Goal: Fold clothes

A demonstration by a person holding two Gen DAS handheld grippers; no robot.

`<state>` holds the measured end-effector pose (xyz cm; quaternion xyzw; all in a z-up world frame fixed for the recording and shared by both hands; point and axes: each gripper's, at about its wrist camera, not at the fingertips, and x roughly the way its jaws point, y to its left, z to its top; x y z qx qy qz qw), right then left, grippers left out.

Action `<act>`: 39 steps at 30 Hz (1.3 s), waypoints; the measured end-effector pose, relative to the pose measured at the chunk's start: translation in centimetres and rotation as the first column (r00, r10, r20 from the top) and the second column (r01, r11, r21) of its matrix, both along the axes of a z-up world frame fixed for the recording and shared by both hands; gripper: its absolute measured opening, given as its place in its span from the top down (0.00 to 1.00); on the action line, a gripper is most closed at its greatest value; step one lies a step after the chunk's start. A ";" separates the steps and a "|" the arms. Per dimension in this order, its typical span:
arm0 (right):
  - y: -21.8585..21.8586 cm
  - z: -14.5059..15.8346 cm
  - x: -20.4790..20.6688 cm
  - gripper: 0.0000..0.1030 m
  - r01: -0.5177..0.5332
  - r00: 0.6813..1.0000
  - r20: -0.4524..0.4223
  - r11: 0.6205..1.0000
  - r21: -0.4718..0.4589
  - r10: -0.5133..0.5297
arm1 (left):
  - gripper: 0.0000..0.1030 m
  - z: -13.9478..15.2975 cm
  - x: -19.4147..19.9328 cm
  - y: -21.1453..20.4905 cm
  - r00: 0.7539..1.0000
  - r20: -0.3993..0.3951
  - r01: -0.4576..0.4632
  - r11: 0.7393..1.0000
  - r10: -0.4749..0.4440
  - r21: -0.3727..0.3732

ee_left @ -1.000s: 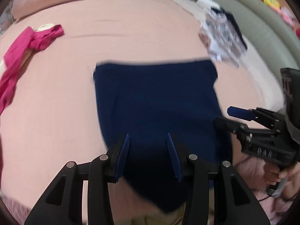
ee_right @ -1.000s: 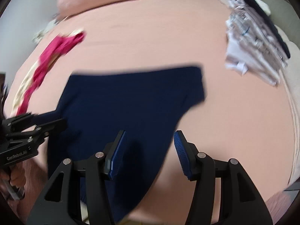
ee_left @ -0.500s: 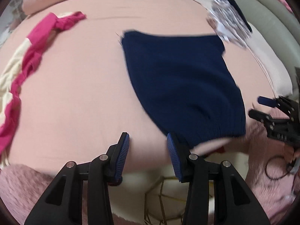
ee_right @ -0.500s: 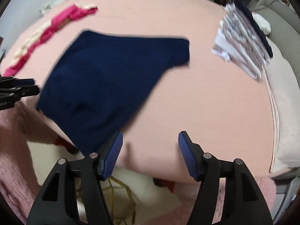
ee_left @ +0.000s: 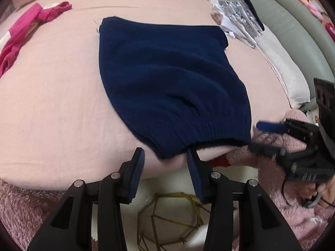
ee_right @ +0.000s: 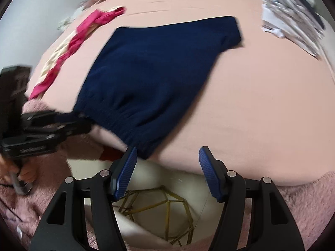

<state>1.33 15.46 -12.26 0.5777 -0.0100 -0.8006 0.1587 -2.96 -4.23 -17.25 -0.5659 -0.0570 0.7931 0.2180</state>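
A navy blue knit garment [ee_left: 167, 79] lies flat on the pink bed sheet [ee_left: 52, 96], its ribbed hem at the bed's near edge; it also shows in the right wrist view [ee_right: 155, 77]. My left gripper [ee_left: 165, 159] is open and empty, just short of the hem's left corner. My right gripper [ee_right: 167, 161] is open and empty, its left finger near the hem's right corner. In the left wrist view the right gripper [ee_left: 261, 135] sits at the hem's right end.
A pink and cream garment [ee_left: 25, 33] lies at the bed's far left. A stack of folded clothes [ee_left: 238, 14] sits at the far right beside a white folded blanket [ee_left: 282, 67]. Below the bed edge stand a white stool with a gold wire frame [ee_left: 167, 219] and fluffy pink fabric [ee_left: 293, 219].
Both grippers pulled back from over the garment to the bed's near edge. The navy garment now lies flat and released, with both grippers still open.
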 end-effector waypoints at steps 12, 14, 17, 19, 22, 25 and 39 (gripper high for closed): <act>-1.6 -1.2 0.3 0.43 0.059 0.998 -0.001 0.995 0.075 -0.059 | 0.70 -0.2 -0.3 -1.1 0.999 -0.007 -0.046 0.998 0.046 0.050; -1.5 -1.1 0.1 0.59 0.030 1.000 0.001 0.998 0.058 -0.031 | 0.76 -0.2 -0.3 -1.5 0.998 -0.001 -0.062 0.996 0.062 0.069; -0.6 -0.9 -1.7 0.75 -0.013 0.999 0.035 1.000 0.009 0.013 | 0.85 0.0 0.0 -1.7 0.998 0.005 -0.071 0.995 0.070 0.074; -0.7 -0.4 -1.5 0.80 -0.025 1.000 0.017 1.000 0.009 0.025 | 0.85 0.2 0.2 -1.7 0.998 -0.001 -0.069 0.994 0.070 0.080; -0.6 0.3 -1.8 0.83 -0.020 1.000 -0.009 1.000 0.009 0.020 | 0.85 0.0 0.0 -1.7 0.997 0.001 -0.071 0.993 0.072 0.093; -0.7 0.8 -2.3 0.83 -0.005 1.000 -0.022 1.000 0.000 0.005 | 0.85 0.1 -0.2 -1.9 0.996 0.002 -0.085 0.988 0.085 0.130; -1.8 2.4 -3.6 0.83 -0.030 0.997 -0.077 0.999 0.032 0.033 | 0.85 1.3 -1.3 -1.8 0.997 -0.025 -0.070 0.981 0.076 0.181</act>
